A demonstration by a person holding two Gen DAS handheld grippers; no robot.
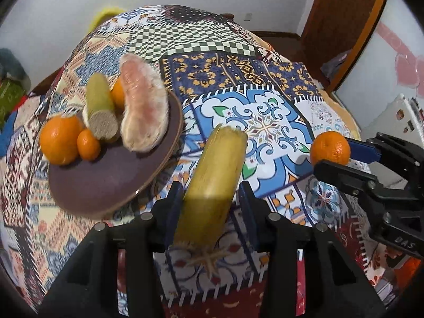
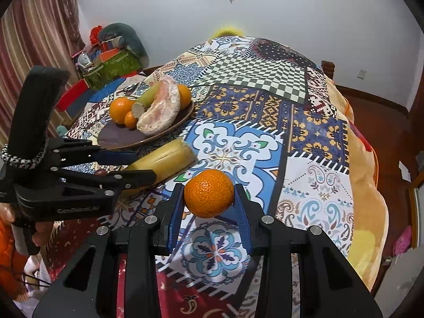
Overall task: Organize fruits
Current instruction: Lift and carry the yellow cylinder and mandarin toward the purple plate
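My left gripper [image 1: 210, 198] is shut on a yellow sugarcane piece [image 1: 216, 169] and holds it above the patterned cloth, right of the plate. It shows in the right wrist view too [image 2: 161, 159]. My right gripper [image 2: 209, 198] is shut on an orange [image 2: 208, 193], also seen at the right of the left wrist view [image 1: 330, 150]. A brown plate [image 1: 106, 182] holds a peeled pomelo segment [image 1: 143, 103], a green sugarcane piece [image 1: 100, 108], and three oranges, the biggest at the left [image 1: 60, 139].
The patchwork cloth [image 2: 265, 122] covers a round table that drops off at the right edge. Clutter and boxes [image 2: 111, 61] stand beyond the table at the back left. A wooden door [image 1: 341, 23] is at the back right.
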